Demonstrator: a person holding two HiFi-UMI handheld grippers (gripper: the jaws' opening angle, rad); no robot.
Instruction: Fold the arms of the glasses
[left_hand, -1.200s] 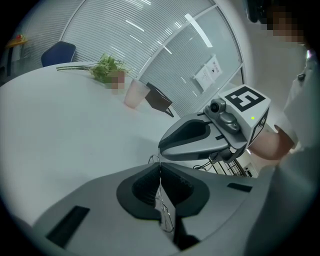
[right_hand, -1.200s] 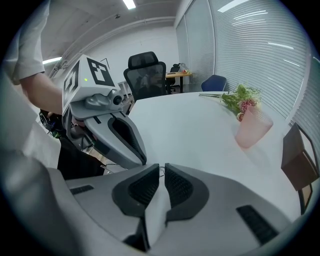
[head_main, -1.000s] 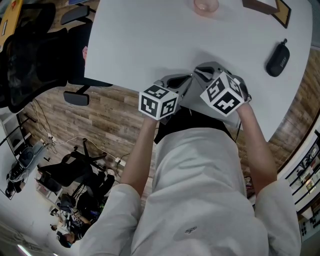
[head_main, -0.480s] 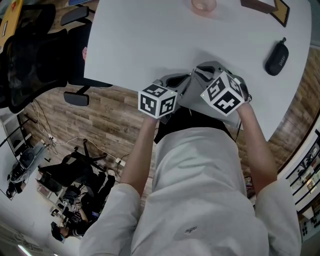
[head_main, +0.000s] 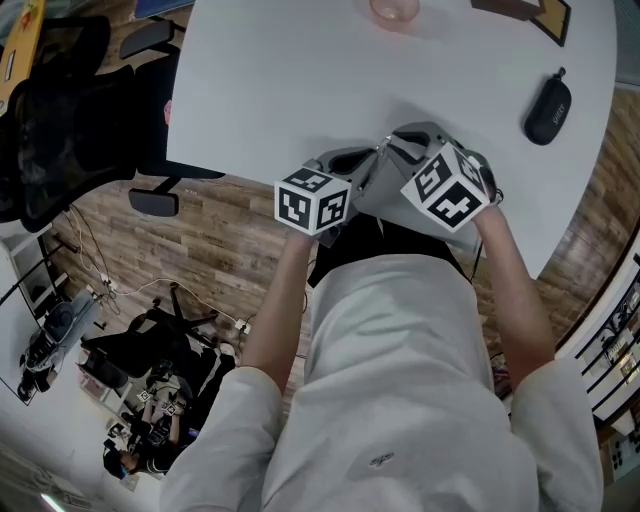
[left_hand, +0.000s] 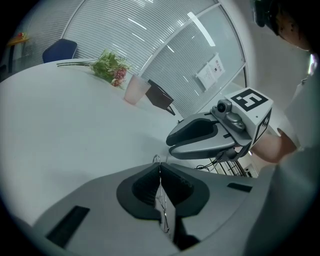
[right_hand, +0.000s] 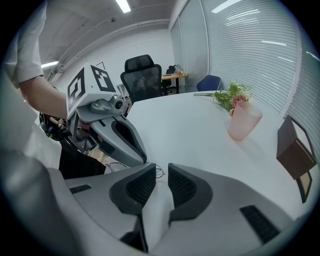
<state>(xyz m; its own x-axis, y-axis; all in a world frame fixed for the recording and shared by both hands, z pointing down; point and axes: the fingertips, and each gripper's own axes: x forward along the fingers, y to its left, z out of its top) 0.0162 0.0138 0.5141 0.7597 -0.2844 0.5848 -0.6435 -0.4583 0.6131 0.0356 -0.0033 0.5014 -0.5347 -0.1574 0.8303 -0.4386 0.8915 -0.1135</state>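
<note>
The glasses (left_hand: 158, 160) are a thin wire frame, held low over the white table (head_main: 300, 90) near its front edge. My left gripper (left_hand: 160, 169) is shut on the wire, which runs down between its pads. In the right gripper view the glasses (right_hand: 157, 171) show as a fine loop just past the tips. My right gripper (right_hand: 161, 171) has just been opening its jaws. A gap shows between its pads, neither pad presses on the wire, and white table shows through. In the head view the left gripper (head_main: 376, 153) and right gripper (head_main: 393, 143) meet tip to tip; the glasses are too fine to see there.
A pink cup (head_main: 393, 10) and a dark picture stand (head_main: 535, 15) are at the table's far side, with flowers (left_hand: 110, 67) beyond the cup. A black case (head_main: 548, 112) lies at the right. An office chair (head_main: 70, 110) stands left of the table.
Both grippers keep their place at the table's near edge. The far objects have slid slightly up and left in the head view as that camera shifted.
</note>
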